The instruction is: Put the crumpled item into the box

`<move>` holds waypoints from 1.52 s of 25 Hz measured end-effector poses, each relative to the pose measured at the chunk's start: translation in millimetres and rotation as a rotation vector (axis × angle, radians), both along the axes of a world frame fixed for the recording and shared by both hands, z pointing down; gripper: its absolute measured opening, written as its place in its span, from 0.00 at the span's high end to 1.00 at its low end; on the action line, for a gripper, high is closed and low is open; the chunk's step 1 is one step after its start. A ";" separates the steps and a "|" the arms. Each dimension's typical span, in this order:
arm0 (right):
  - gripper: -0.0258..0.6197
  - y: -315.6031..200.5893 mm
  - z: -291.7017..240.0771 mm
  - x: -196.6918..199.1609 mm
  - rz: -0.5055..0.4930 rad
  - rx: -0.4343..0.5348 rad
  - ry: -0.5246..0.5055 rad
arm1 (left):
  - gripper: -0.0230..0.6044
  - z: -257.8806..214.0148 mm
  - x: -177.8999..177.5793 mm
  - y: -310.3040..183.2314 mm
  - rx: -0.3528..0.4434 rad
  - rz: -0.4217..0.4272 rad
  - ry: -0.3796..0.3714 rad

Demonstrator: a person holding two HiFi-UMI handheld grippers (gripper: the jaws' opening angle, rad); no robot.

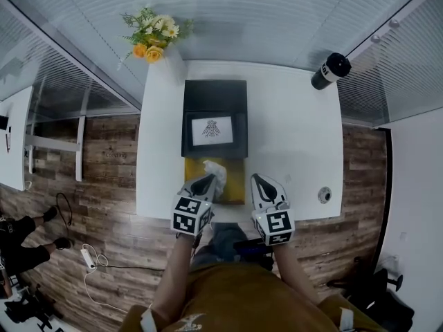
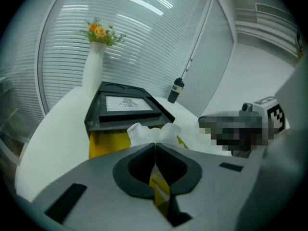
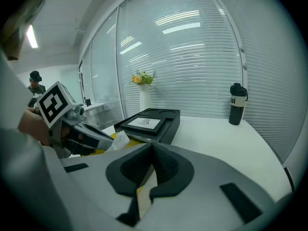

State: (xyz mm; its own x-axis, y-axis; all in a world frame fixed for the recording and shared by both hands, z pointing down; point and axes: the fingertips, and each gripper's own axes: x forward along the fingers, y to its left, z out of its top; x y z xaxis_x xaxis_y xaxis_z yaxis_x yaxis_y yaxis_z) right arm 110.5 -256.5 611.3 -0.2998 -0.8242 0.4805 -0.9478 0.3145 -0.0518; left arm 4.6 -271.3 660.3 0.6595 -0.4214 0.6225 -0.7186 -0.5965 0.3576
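Note:
A crumpled white paper (image 1: 215, 173) stands over the yellow box (image 1: 235, 185) near the table's front edge. My left gripper (image 1: 208, 181) has its jaws pressed together with the paper (image 2: 150, 133) right at their tips, pinched there. Behind the yellow box lies a black case (image 1: 214, 95) carrying a framed drawing (image 1: 212, 130). My right gripper (image 1: 258, 179) hovers just right of the yellow box, its jaws (image 3: 153, 146) shut with nothing between them. The left gripper partly hides the paper's lower edge.
On the white table (image 1: 297, 144), a white vase of flowers (image 1: 154, 40) stands at the far left corner and a black bottle (image 1: 331, 70) at the far right. A small round fitting (image 1: 324, 195) sits near the front right. Blinds enclose the far side.

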 end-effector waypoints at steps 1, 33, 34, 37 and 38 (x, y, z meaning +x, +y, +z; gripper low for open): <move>0.94 -2.1 0.9 1.1 0.000 -0.002 0.002 | 0.91 4.1 2.3 0.0 -0.014 0.015 -0.020; 0.94 -3.5 -19.9 11.1 0.016 0.038 -0.002 | 0.71 13.8 7.4 7.6 -0.058 0.036 -0.130; 0.94 -2.7 -22.3 11.1 0.018 0.043 -0.003 | 0.71 10.4 6.6 7.6 -0.051 0.025 -0.117; 0.94 0.4 -33.2 7.5 0.002 0.066 0.001 | 0.72 -6.2 4.1 3.6 -0.011 -0.019 -0.064; 0.94 1.2 -37.3 5.4 -0.005 0.075 0.011 | 0.72 -12.2 2.1 2.4 -0.001 -0.031 -0.050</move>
State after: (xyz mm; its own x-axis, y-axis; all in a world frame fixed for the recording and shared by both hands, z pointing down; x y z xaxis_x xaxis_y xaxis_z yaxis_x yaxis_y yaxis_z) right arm 115.9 -255.3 574.0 -0.2989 -0.8567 0.4203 -0.9467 0.3217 -0.0174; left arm 6.8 -268.9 648.1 0.6145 -0.4407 0.6544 -0.7536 -0.5733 0.3216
